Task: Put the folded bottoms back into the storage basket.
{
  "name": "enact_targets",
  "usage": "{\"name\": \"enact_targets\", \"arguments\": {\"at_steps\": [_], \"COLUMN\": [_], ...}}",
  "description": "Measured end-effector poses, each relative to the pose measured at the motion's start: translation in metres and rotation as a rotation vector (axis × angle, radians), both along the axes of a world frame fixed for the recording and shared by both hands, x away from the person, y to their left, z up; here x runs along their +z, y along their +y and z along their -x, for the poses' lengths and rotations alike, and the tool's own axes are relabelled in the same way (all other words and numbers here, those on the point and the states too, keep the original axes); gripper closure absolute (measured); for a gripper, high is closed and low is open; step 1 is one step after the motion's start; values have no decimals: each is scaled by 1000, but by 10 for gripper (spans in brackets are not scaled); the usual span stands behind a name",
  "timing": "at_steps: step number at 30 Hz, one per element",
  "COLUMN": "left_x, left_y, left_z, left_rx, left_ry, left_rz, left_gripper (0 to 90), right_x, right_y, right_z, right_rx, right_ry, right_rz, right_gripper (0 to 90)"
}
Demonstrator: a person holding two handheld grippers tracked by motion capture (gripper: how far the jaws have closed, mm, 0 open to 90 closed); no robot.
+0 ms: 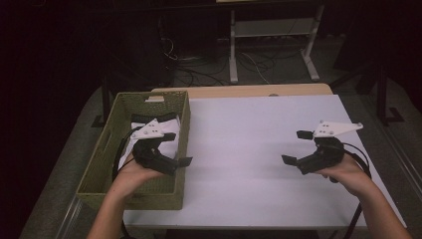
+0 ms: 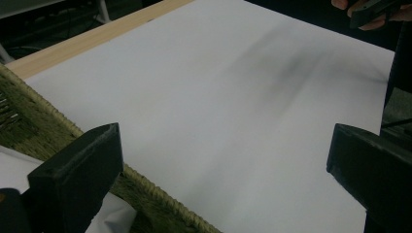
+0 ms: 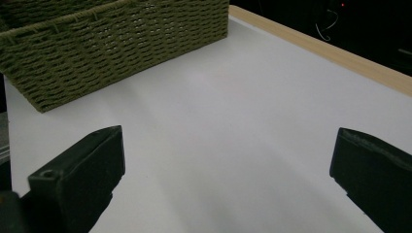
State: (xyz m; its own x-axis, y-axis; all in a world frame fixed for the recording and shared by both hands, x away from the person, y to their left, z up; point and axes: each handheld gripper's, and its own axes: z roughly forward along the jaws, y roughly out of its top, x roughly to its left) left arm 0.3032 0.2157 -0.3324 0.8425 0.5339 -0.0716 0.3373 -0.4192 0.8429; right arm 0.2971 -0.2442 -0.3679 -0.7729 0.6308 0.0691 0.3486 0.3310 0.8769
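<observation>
While unlabelled, both grippers hover over basket.

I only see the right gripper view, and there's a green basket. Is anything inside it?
Observer: Yes, something white lies in the basket; I cannot tell what it is.
Operator: Where's my other tool?
Observer: The left tool is over the basket's right side, jaws open, holding nothing.
Operator: What's behind the table?
Observer: Cables lie on the floor there.
</observation>
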Motion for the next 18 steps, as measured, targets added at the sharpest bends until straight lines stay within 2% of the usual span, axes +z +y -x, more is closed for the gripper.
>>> {"name": "enact_targets", "arguments": {"at_steps": [10, 18], "left_x": [-4, -5], "left_y": [-1, 1], "left_z": [3, 6], "left_rx": [-9, -11], "left_ry": [4, 3], "left_rz": [1, 6], "left_gripper": [0, 0], "right_x": [-9, -18], "right_y": [-28, -39], "right_z": [16, 25], "right_rx": [-52, -72], "right_ry": [6, 18], "right_rz": [-42, -43], "right_gripper": [0, 0]}}
